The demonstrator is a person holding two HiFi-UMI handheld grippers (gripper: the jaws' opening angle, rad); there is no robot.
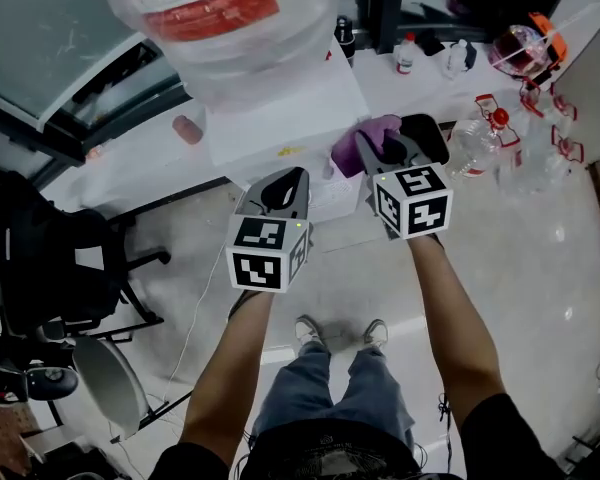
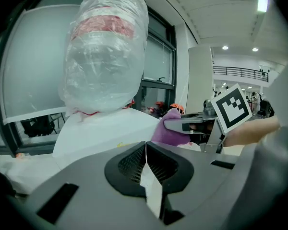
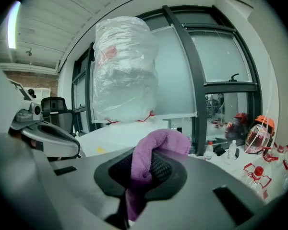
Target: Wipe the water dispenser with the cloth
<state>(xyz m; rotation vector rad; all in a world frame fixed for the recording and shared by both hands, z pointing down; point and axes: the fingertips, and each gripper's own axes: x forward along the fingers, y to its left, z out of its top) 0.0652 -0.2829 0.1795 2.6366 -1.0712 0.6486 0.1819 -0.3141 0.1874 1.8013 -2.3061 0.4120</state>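
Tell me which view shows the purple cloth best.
The right gripper view: the purple cloth fills the centre, clamped in the jaws of the right gripper. The head view shows only a bunch beyond that gripper; the left gripper view shows it small, from the side.

Purple cloth (image 1: 363,144) in right hand-held gripper (image 1: 388,140), apparently against the white water dispenser (image 1: 280,118); left hand-held gripper (image 1: 283,184) alongside.

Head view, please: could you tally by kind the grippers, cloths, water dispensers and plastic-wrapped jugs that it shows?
grippers: 2, the left gripper and the right gripper
purple cloth: 1, clamped in the right gripper
water dispenser: 1
plastic-wrapped jug: 1, on top of the water dispenser
Total: 5
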